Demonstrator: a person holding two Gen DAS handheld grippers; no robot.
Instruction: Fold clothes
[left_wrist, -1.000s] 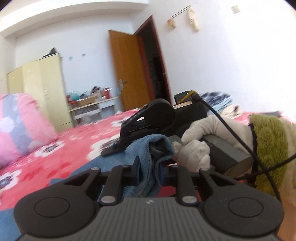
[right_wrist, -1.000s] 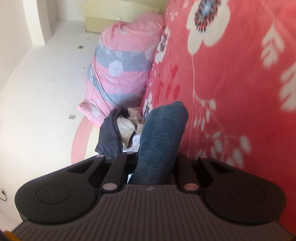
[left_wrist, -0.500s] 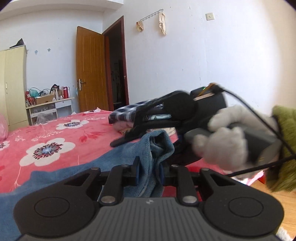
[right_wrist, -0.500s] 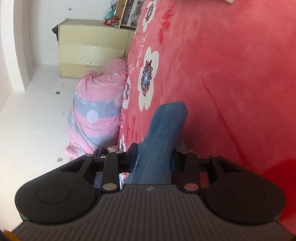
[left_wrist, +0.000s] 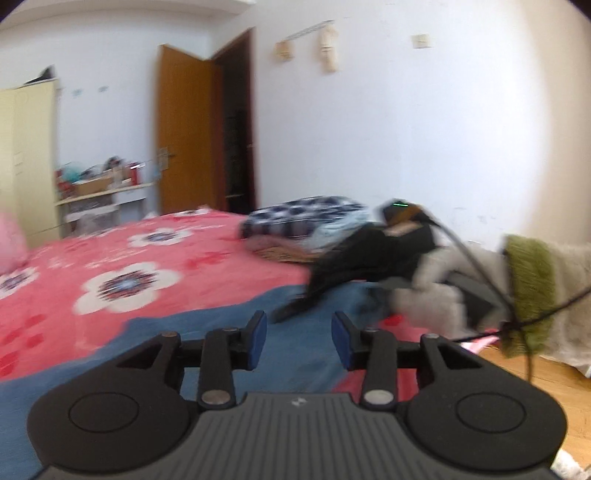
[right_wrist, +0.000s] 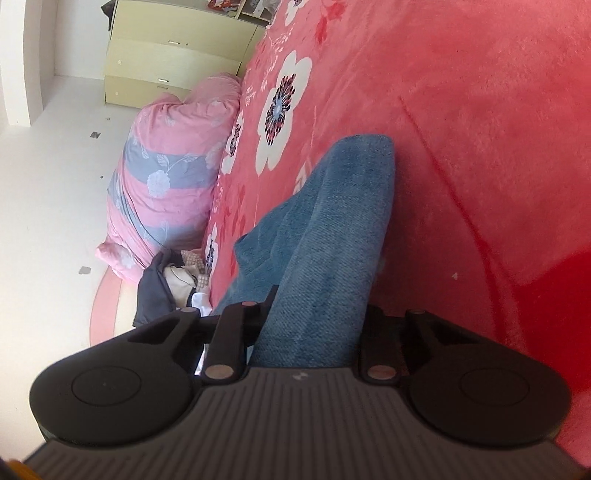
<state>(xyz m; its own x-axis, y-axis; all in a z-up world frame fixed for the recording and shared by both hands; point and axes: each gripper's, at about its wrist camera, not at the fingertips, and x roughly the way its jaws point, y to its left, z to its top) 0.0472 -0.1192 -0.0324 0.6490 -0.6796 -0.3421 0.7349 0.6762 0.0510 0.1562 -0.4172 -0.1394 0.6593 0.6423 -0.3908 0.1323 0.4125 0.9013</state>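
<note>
Blue jeans (left_wrist: 221, 332) lie spread on the red flowered bed (left_wrist: 110, 258). My left gripper (left_wrist: 298, 338) is open and empty just above the denim, its blue pads apart. My right gripper (right_wrist: 314, 317) holds a fold of the jeans (right_wrist: 332, 229) between its jaws, which stand fairly wide around the thick denim; the fingertips are hidden by the cloth. In the left wrist view the right gripper (left_wrist: 369, 258) and the gloved hand show blurred at the bed's right edge.
A pile of folded clothes (left_wrist: 306, 218) lies at the bed's far right. A pink quilt bundle (right_wrist: 173, 177) and loose clothes (right_wrist: 170, 280) sit at the bed's other end. A wardrobe (left_wrist: 26, 162), desk and open door (left_wrist: 184, 129) stand behind.
My left gripper has opened and let go of the jeans, which now lie flat on the bed. The right gripper has moved lower, still holding its fold.
</note>
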